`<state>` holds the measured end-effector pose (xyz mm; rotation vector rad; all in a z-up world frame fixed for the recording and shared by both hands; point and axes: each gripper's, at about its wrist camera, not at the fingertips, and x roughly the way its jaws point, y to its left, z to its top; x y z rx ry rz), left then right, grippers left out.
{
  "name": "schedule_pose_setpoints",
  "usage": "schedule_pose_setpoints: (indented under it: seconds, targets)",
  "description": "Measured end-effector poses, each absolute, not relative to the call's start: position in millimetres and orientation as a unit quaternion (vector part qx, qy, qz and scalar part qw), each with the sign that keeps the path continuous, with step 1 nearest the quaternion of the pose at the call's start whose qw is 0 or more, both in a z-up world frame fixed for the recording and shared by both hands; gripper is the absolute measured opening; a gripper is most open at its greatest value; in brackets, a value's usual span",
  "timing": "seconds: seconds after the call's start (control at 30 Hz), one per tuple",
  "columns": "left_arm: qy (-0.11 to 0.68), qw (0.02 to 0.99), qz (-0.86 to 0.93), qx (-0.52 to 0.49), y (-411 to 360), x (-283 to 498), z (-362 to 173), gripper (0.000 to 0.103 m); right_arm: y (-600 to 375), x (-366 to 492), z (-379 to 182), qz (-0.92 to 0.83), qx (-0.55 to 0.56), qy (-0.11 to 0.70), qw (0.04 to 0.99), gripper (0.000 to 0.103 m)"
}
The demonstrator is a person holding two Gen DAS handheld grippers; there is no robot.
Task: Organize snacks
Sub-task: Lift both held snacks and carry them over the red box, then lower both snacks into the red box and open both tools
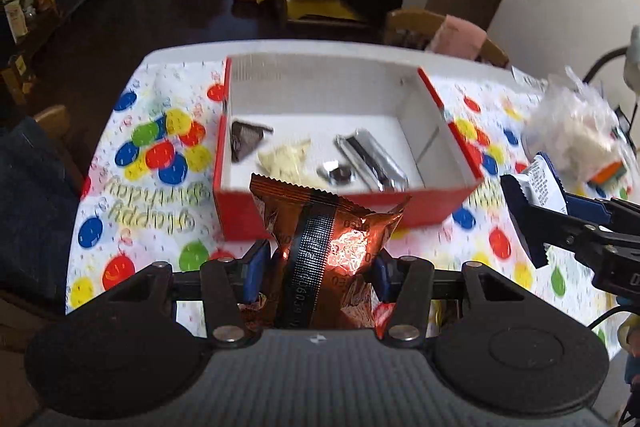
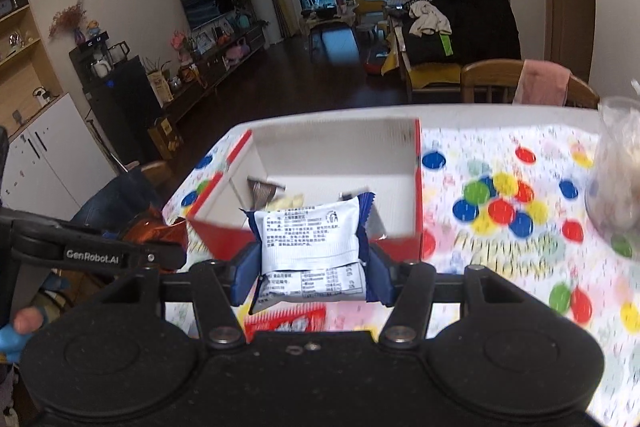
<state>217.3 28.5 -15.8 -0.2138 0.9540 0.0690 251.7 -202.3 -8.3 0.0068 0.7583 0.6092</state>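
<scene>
My left gripper (image 1: 318, 265) is shut on a shiny copper-brown snack packet (image 1: 320, 223), held above the table just in front of a red box (image 1: 348, 209) with a white inside. In the box lie a dark triangular wrapper (image 1: 246, 141), a pale yellow snack (image 1: 284, 161) and a silver bar (image 1: 372, 161). My right gripper (image 2: 312, 267) is shut on a white and blue snack packet (image 2: 310, 239), also near the red box (image 2: 400, 245). In the left wrist view the right gripper (image 1: 528, 215) shows at the right edge with its white packet (image 1: 544, 183).
The table carries a balloon-print birthday cloth (image 1: 152, 155). A clear bag of pale snacks (image 1: 576, 131) lies at the right, seen also as a clear bag (image 2: 616, 171). A red wrapper (image 2: 286, 323) lies under the right gripper. Wooden chairs (image 2: 492, 79) stand beyond the far edge.
</scene>
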Motion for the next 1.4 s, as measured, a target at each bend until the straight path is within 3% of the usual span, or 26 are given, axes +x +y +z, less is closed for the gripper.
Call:
schedule_pose_setpoints:
  seconds: [0.5, 1.4]
  targets:
    - [0.465, 0.878, 0.074, -0.088, 46, 310, -14, 0.051, -165, 352, -18, 0.290, -0.017, 0.386, 0.875, 0.057]
    - [0.590, 0.798, 0.107, -0.056, 66, 430, -95, 0.050, -75, 455, -109, 0.304, -0.132, 0.495, 0.803, 0.057]
